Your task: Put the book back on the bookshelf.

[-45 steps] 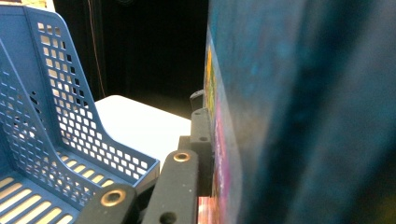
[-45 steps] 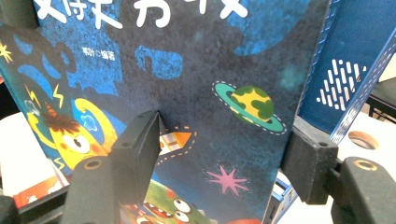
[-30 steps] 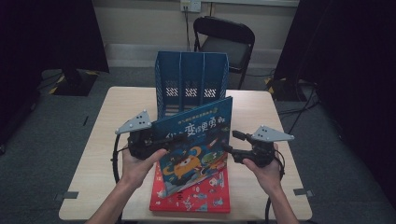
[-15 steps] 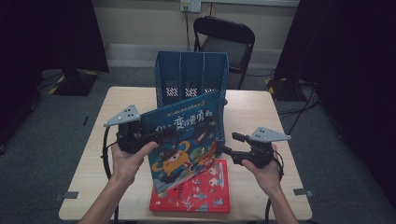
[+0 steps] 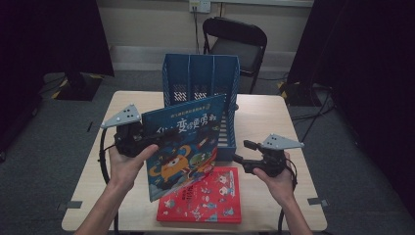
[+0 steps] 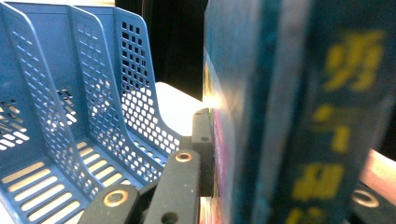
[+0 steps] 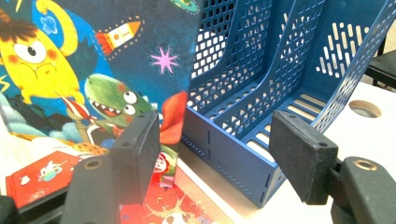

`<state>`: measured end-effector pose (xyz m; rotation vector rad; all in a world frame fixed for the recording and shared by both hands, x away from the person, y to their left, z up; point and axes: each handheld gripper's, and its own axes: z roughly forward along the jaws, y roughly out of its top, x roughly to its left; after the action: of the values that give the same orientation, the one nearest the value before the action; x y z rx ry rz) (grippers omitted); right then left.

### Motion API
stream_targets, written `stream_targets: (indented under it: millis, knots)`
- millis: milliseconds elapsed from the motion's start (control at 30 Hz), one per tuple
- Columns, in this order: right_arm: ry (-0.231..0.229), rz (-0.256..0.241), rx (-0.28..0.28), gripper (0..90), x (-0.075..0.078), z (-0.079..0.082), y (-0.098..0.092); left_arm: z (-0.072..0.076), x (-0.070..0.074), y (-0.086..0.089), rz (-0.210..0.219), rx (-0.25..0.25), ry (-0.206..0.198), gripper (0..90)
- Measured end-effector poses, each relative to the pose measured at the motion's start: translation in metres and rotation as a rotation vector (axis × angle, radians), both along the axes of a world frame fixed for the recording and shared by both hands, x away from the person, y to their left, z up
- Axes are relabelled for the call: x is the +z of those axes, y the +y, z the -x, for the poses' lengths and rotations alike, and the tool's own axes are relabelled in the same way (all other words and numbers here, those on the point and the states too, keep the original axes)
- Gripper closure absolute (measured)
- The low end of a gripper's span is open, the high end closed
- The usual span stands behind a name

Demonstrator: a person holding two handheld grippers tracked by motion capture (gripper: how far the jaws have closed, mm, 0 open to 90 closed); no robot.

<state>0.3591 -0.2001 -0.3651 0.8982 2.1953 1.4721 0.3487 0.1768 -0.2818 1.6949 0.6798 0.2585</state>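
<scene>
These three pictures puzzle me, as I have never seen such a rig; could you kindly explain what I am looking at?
A person at a table holds a two-jaw hand tool in each hand. The high view looks down from above; the other two come from cameras riding on the grippers. The left gripper is shut on the edge of a blue picture book, lifted and tilted in front of a blue file rack. The right gripper is open, holding nothing. A red book lies flat on the table.

A glossy paper cover is seen on the blue book [image 5: 183,142]; perforated smooth plastic on the file rack [image 5: 200,78]; matt pale wood on the table [image 5: 264,117].
</scene>
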Motion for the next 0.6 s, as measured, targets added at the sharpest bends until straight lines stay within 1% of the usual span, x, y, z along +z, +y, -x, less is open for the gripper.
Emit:
stream_targets:
  millis: [133,167,233,333,400,500,600]
  knots:
    - [0.001,0.001,0.002,34.0,0.0,0.0,0.001,0.0,0.004,0.005,-0.006,0.011,-0.004,83.4]
    - [0.001,0.001,0.002,34.0,0.0,0.0,0.001,0.001,0.005,0.006,-0.01,0.02,-0.003,83.4]
    - [0.0,0.003,0.004,34.0,0.0,0.0,0.001,0.001,0.008,0.009,-0.006,0.026,-0.008,83.4]
    - [0.0,0.002,0.002,33.8,0.0,-0.001,0.001,0.001,0.012,0.013,0.0,0.036,-0.005,83.4]
    - [0.002,-0.001,-0.006,33.7,0.0,-0.001,0.001,0.0,0.013,0.015,-0.006,0.034,-0.004,83.4]
    - [0.0,-0.002,-0.004,33.7,0.001,-0.002,0.001,0.0,0.017,0.018,-0.002,0.042,-0.006,83.3]
    - [-0.001,0.0,-0.001,33.7,0.001,-0.002,0.002,0.0,0.022,0.02,0.004,0.049,-0.018,83.3]
